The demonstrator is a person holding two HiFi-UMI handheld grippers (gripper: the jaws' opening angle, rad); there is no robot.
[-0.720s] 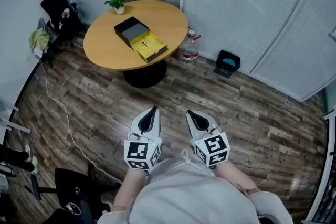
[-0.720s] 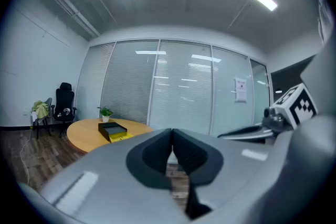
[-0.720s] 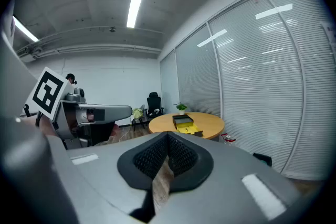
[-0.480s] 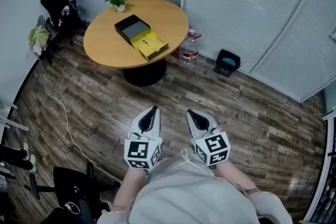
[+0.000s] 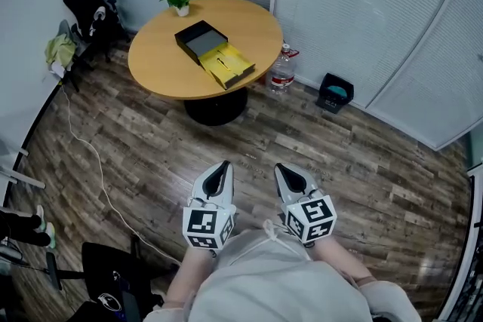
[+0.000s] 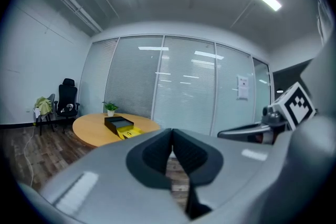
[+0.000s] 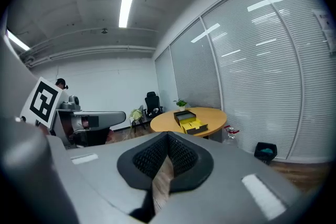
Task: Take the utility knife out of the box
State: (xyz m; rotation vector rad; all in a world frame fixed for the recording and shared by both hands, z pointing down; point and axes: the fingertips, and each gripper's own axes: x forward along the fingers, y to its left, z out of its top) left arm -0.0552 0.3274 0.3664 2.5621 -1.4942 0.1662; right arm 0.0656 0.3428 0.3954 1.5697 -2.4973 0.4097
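Observation:
A black box (image 5: 200, 40) with a yellow pulled-out tray (image 5: 226, 65) lies on a round wooden table (image 5: 162, 64) far ahead of me. A small dark item rests in the tray; I cannot make out the utility knife. The box also shows small in the left gripper view (image 6: 118, 123) and the right gripper view (image 7: 188, 119). My left gripper (image 5: 223, 166) and right gripper (image 5: 283, 170) are held close to my body over the floor, side by side, both shut with nothing between the jaws. The left gripper (image 6: 171, 131) and right gripper (image 7: 168, 135) point toward the table.
A small potted plant (image 5: 179, 2) stands at the table's far edge. A water bottle (image 5: 283, 69) and a black bin (image 5: 335, 92) sit on the floor right of the table. A black office chair (image 5: 90, 7) stands at the left wall. A cable (image 5: 90, 162) trails across the wooden floor.
The table and box have shifted slightly right and down in the head view. Both grippers stay shut and keep their place near my body.

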